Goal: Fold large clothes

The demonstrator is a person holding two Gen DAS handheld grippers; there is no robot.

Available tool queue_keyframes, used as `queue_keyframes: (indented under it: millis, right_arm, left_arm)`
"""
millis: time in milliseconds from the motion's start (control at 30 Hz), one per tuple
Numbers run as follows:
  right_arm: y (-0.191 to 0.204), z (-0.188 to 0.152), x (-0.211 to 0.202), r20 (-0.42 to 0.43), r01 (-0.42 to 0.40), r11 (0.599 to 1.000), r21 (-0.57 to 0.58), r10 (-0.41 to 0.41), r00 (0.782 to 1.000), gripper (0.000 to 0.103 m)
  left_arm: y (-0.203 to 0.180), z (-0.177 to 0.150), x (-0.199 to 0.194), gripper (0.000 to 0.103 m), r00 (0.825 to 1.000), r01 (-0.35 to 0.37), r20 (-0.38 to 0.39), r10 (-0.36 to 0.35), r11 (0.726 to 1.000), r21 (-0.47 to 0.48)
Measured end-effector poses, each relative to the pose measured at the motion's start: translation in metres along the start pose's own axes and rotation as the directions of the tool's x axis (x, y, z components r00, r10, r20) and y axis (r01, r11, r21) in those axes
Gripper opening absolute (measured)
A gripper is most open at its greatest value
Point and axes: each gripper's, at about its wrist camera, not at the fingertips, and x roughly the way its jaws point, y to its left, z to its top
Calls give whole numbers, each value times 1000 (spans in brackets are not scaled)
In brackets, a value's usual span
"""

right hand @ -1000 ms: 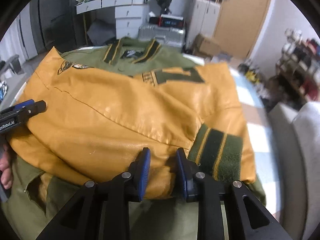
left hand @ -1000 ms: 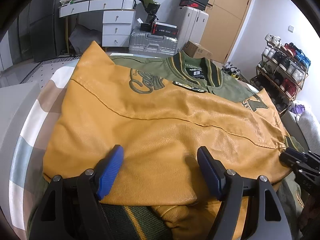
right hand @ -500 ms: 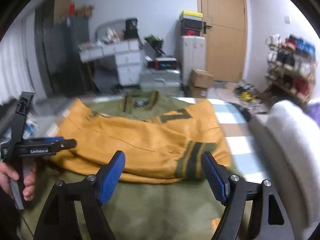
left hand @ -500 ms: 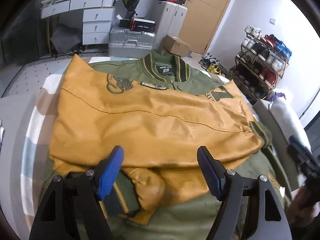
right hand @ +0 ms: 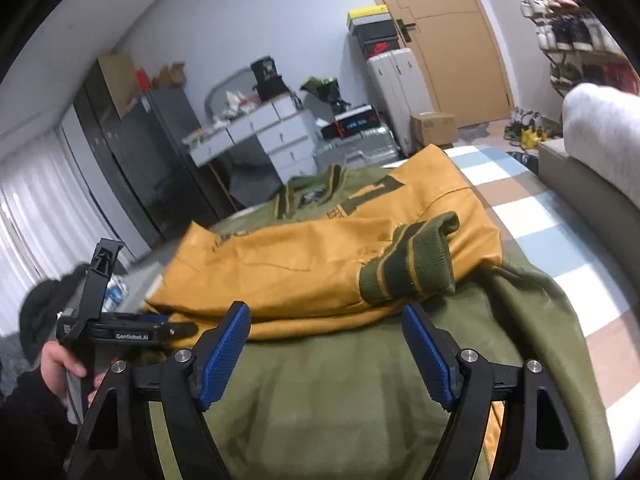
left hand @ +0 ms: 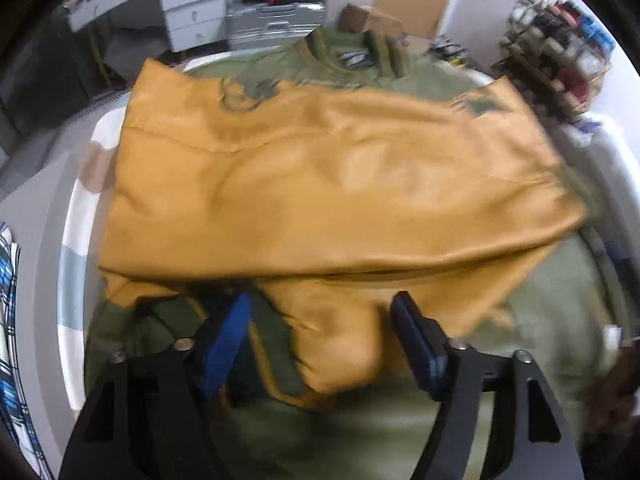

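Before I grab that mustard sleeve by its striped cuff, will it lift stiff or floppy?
Probably floppy: the sleeve drapes in soft creases over the jacket. Its leather-like sheen suggests it may slide on itself. The ribbed cuff looks thick, likely an easier, grippier hold.

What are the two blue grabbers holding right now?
Nothing. The right gripper is open above the green jacket. The left gripper is closing around a yellow sleeve, not pinching it yet.

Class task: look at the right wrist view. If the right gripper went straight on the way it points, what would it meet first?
Probably the olive-green jacket body beneath the open right gripper, then the folded mustard leather sleeves; depth is unclear.
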Motion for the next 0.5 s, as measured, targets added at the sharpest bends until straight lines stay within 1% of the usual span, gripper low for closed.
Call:
queue_keyframes:
  millis: [33,67,100,167,200,233,267,300,333,367,400,433,500]
  right_arm:
    - [-3,0,-3,13,-12,1000,19,12,1000,79]
    - [-6,0,-5,27,-15,999,34,14,1000,79]
    - [-8,-1,-6,34,-20,999,44,18,999,80]
    - [-10,-1,-6,33,-29,998,61,27,999,80]
    - [-11,-1,-6,30,-31,997,68,29,999,80]
    - [-12,-1,-6,26,-34,997,75,32,999,80]
    - [-13,-2,-6,25,-39,996,80,37,999,80]
    - [-14,-2,-7,26,-45,995,87,43,999,80]
    - [-16,-3,-8,29,-48,994,94,45,999,80]
    - [-17,-3,-8,30,-50,994,100,47,998,80]
    - [-18,-3,-8,28,-50,993,104,48,998,80]
    - [-19,-4,-7,25,-49,993,110,47,999,80]
    - [-20,-4,-6,25,-51,992,116,48,999,80]
  left_arm:
    - [-7,4,-15,65,999,32,39,-33,999,18]
    - [-15,9,-32,66,995,36,93,-41,998,49]
    - [-25,14,-44,66,990,21,140,-32,996,83]
    - [-38,26,-47,66,986,-34,168,11,991,132]
    - [-41,33,-37,66,988,-61,151,40,988,140]
    - [-39,38,-22,66,992,-81,111,66,988,132]
    - [-31,41,-3,66,995,-83,55,77,991,107]
    - [-18,39,18,65,998,-67,-13,68,996,65]
    - [-8,36,37,65,996,-47,-76,49,998,31]
    - [1,31,52,63,993,-29,-112,30,1000,8]
    - [3,28,54,64,997,-23,-76,24,1000,19]
    - [0,25,54,64,998,-29,-62,31,999,36]
    - [-5,24,53,64,996,-56,-72,60,997,53]
